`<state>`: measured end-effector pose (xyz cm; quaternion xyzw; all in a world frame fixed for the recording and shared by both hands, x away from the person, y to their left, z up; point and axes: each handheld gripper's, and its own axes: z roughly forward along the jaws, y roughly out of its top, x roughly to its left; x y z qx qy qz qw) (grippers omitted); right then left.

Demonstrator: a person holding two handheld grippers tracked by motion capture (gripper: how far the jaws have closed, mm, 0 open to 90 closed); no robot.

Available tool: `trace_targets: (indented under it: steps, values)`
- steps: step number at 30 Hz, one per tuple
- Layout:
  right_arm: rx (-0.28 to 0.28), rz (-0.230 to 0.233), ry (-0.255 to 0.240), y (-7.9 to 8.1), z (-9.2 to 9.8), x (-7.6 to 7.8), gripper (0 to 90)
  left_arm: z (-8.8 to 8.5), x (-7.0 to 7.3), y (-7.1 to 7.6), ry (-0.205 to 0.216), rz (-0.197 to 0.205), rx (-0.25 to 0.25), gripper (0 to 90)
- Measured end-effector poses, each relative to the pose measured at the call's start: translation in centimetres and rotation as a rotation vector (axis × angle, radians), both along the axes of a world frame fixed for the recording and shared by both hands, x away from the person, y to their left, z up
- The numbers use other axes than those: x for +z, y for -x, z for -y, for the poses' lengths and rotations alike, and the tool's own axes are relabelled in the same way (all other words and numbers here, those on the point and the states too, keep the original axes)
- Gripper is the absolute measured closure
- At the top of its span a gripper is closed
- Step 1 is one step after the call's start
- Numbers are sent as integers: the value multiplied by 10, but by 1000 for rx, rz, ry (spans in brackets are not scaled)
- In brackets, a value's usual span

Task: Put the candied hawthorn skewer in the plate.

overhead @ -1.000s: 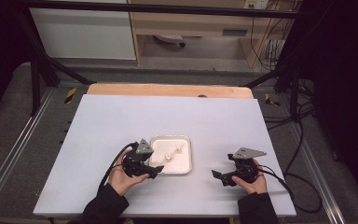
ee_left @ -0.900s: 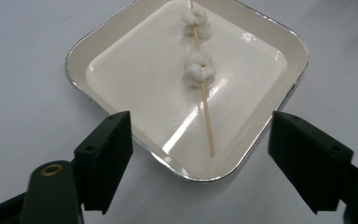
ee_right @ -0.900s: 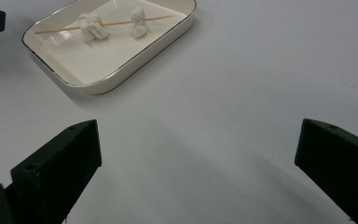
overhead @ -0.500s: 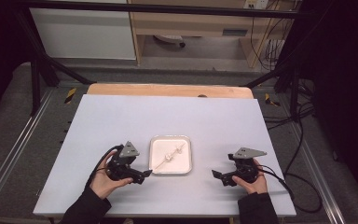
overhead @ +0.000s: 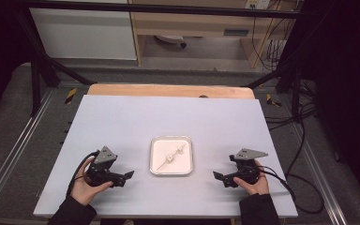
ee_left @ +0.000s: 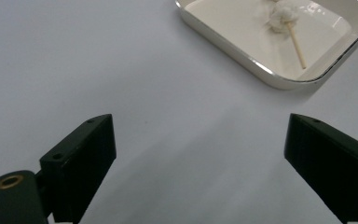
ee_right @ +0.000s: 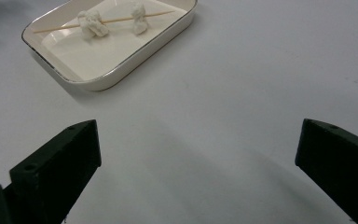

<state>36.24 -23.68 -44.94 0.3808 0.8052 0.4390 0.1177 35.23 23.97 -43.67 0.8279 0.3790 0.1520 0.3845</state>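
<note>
A thin wooden skewer point(overhead: 170, 158) with two white lumps on it lies in the white tray point(overhead: 155, 168) at the middle of the table point(overhead: 122, 122). The left gripper point(overhead: 127, 175) sits just left of the tray, jaws having just opened wide with nothing between them. The right gripper point(overhead: 218, 176) rests off to the tray's right, jaws also apart and empty

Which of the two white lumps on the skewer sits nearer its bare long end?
The lump toward the left gripper, near the tray's middle; a long bare stretch of skewer runs past it. The other lump sits close to the far tip.
</note>
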Motion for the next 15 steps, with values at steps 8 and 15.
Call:
trace_targets:
  steps: [8,15]
  values:
    - [3,-4,8,0,0,-1,8,-19,-13,4,24,-15,27,77]
    - [5,-8,5,0,0,-1,8,-22,-15,4,22,-6,31,77]
